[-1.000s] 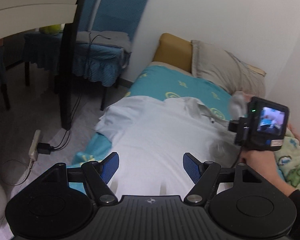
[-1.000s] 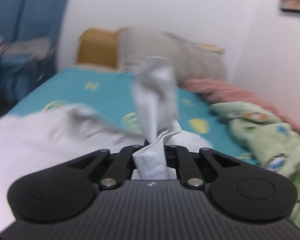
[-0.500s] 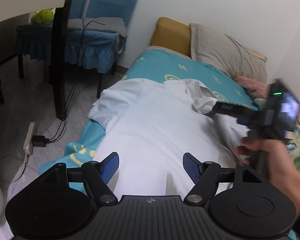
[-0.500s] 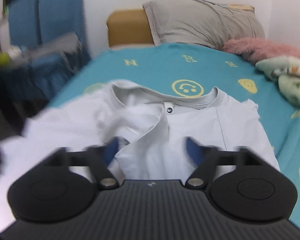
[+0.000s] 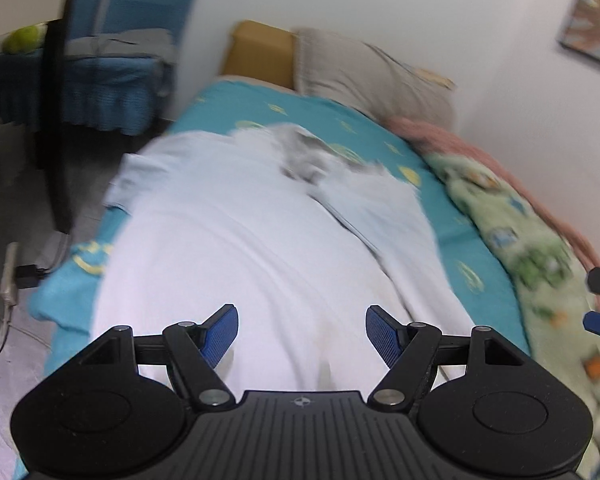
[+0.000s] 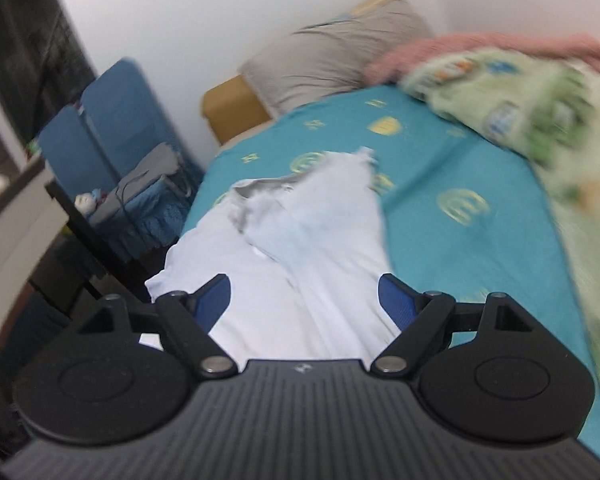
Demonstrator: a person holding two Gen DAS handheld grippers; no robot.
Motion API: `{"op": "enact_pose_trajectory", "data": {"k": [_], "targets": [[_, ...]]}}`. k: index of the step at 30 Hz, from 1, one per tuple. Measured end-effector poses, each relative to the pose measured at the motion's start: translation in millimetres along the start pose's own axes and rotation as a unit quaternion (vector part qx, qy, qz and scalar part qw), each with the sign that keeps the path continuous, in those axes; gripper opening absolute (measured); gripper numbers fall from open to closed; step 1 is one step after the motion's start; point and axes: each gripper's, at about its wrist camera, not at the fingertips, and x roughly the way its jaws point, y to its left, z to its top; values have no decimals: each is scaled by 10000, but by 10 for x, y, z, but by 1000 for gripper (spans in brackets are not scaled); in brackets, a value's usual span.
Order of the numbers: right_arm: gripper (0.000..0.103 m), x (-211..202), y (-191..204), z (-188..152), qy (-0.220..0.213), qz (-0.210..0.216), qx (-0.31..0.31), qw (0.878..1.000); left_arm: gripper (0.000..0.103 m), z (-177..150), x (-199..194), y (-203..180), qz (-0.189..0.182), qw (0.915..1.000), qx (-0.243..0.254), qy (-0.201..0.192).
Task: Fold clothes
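The bed [image 5: 452, 216], covered by a teal sheet with yellow motifs, carries the white shirt [image 5: 260, 240]. The shirt lies flat, long axis along the bed, collar toward the grey pillow [image 5: 364, 68]; its right side is folded inward. No legible writing. Left gripper [image 5: 302, 330] and right gripper [image 6: 304, 298]: jaws spread wide, holding nothing, above the hem end.

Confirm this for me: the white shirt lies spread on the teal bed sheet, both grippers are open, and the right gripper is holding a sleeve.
Not quite. The right gripper holds nothing, as the right wrist view shows: its jaws stand apart above the white shirt. The rest holds: shirt spread on the teal sheet, left gripper open.
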Motion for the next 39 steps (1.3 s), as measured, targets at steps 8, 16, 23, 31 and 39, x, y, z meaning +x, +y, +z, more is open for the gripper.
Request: {"op": "enact_pose_trajectory", "data": {"k": [8,16,23,31,39], "targets": [[83,-591,-604,-245,-264,481,1020,9933,71,-568,24,-783,-876,9909,796,647],[83,-606,-805,-241,-318,409,1142,9921,69,-1138,340,-1301,-939,9662,2049,1253],[83,-671,-859,-229,-385,533,1181,9908,66,-1400,424,-1332,-518,9464,2962,1182],[84,-938,-1210,-109,-814,588,1505,9835,65,-1036,255,-1237,-1201,9754,1473,1116],[85,-902,-1438,-89,-704,864,2034,9727,53,-1143,403,-1227,-2217,9599,313,1688]]}}
